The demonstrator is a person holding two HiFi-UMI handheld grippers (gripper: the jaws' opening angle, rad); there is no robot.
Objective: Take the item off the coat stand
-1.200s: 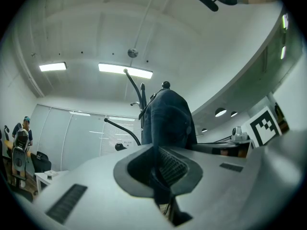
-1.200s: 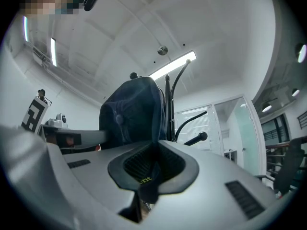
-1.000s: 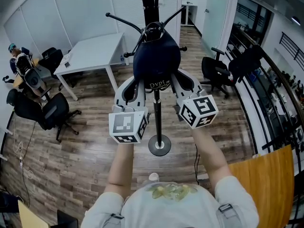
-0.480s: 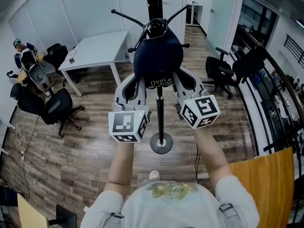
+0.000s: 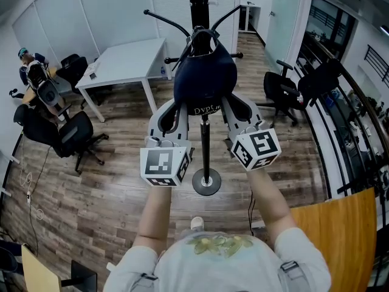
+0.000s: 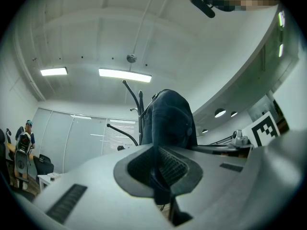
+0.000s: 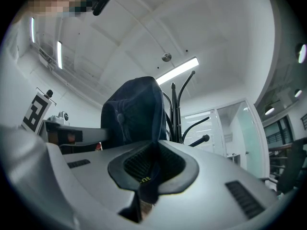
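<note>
A dark navy cap with pale lettering on its lower edge hangs against the black coat stand, its top strap up among the stand's hooks. My left gripper is shut on the cap's lower left edge, and my right gripper is shut on its lower right edge. In the left gripper view the navy cap is pinched between the ribbed pads. The right gripper view shows the cap clamped the same way, with the stand's hooks behind it.
The stand's round base sits on the wood floor just ahead of me. A white table stands at the back left with black office chairs and a seated person beyond. More chairs are on the right, and a wooden board at the near right.
The cap and both grippers sit slightly higher against the stand than a second ago. Both grips are unchanged.
</note>
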